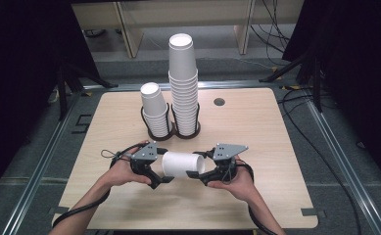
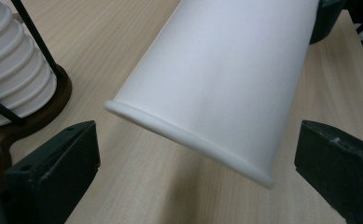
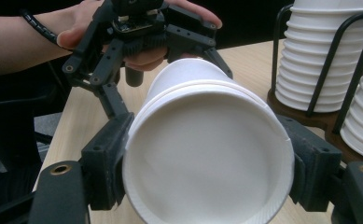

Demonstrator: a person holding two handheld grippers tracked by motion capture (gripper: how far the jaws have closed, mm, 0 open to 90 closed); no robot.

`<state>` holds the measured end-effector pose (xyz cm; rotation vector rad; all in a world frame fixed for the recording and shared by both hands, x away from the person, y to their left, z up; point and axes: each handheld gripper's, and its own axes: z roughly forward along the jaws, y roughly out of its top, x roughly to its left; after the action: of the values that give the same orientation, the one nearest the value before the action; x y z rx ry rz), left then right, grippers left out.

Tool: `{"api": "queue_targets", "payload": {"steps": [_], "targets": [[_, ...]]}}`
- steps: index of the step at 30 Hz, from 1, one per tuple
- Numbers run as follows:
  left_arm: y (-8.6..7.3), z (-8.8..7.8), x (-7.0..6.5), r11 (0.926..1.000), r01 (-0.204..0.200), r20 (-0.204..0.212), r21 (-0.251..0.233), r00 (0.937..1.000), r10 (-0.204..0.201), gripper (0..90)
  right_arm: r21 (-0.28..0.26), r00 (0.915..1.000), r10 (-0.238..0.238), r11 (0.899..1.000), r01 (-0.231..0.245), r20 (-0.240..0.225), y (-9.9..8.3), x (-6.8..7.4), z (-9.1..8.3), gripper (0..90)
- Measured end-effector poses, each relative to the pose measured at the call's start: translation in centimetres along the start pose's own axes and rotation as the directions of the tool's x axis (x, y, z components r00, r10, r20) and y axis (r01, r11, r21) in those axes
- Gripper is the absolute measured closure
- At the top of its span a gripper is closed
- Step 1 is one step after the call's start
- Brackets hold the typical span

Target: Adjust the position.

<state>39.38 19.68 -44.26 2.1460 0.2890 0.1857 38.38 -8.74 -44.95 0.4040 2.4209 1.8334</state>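
A single white paper cup [image 1: 182,164] lies on its side in the air just above the wooden surface [image 1: 256,122], stretched between the two grippers near the person's edge. The right gripper [image 1: 206,175] grasps it: in the right gripper view its two black jaws press against opposite sides of the cup [image 3: 207,154] at the base end, with the flat round bottom facing that camera. The left gripper [image 1: 159,180] sits at the cup's other end, the rolled rim end. In the left gripper view the cup [image 2: 226,79] slants down from the upper right with its rim low in the middle, and the two jaws stand spread wide at either bottom corner, released, each with a clear gap to the cup wall; the rim lies between them but touches neither. In the right gripper view the left gripper [image 3: 137,28] appears beyond the cup, held in the person's left hand [image 3: 137,51], its linkage arms reaching along the cup's far end. Farther back on the surface stands a dark wire holder [image 1: 171,131] with two rings, carrying a short stack of cups [image 1: 154,108] on the left and a much taller stack of cups [image 1: 183,83] just beside it on the right. The held cup is well apart from both stacks.
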Motion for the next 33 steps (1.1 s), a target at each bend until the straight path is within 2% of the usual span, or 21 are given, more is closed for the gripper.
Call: {"api": "queue_targets", "payload": {"steps": [1,5,12,13,17,18,19,22,23,26,28,33], "targets": [[0.04,0.08,0.00,1.0000,-0.002,0.002,0.002,1.0000,0.002,0.0,0.013,0.9994,-0.033,0.999,0.033,0.009,0.08,-0.16,-0.04,27.5],[0.08,0.40,0.09,0.9999,-0.012,0.002,0.003,0.9999,0.012,0.0,0.012,0.9999,-0.012,1.000,0.012,0.002,0.01,0.01,0.13,27.6],[0.18,0.68,0.13,0.9999,-0.012,0.017,-0.001,0.9998,0.012,0.0,0.013,0.9999,-0.016,1.000,0.016,-0.001,0.08,0.07,0.12,27.6],[0.16,0.77,0.20,0.9999,-0.010,0.030,-0.003,0.9995,0.011,0.0,0.010,0.9999,-0.016,1.000,0.016,-0.003,0.09,0.08,0.15,27.6],[0.05,0.79,0.28,0.9999,-0.008,0.024,-0.007,0.9997,0.008,0.0,0.007,0.9999,-0.011,1.000,0.011,-0.009,0.10,0.10,0.17,27.6],[0.05,0.79,0.28,0.9999,-0.008,0.024,-0.007,0.9997,0.008,0.0,-0.012,0.9996,-0.024,1.000,0.023,-0.014,0.08,0.01,0.29,27.6],[-0.05,0.75,0.38,0.9998,0.003,0.028,-0.017,0.9996,-0.002,0.0,0.001,0.9997,-0.025,1.000,0.025,-0.004,0.12,0.01,0.14,27.6],[-0.19,0.71,0.49,0.9995,0.009,0.043,-0.030,0.9991,-0.008,0.0,-0.002,0.9998,-0.018,1.000,0.018,-0.002,0.13,0.00,0.04,27.6],[-0.25,0.74,0.43,0.9987,0.024,0.049,-0.045,0.9986,-0.021,0.0,-0.003,0.9998,-0.019,1.000,0.019,0.001,0.13,-0.02,0.01,27.6],[-0.31,0.58,0.58,0.9991,0.016,0.046,-0.040,0.9988,-0.014,0.0,-0.012,0.9999,-0.008,1.000,0.008,-0.012,0.09,-0.04,0.03,27.6],[-0.34,0.55,0.55,0.9980,0.028,0.049,-0.056,0.9985,-0.025,0.0,-0.017,0.9998,-0.020,1.000,0.020,-0.005,0.10,-0.11,0.00,27.6],[-0.25,0.46,0.55,0.9971,0.026,0.060,-0.072,0.9980,-0.021,0.0,-0.019,0.9996,-0.027,0.999,0.027,-0.002,0.08,-0.16,-0.01,27.6]]}}
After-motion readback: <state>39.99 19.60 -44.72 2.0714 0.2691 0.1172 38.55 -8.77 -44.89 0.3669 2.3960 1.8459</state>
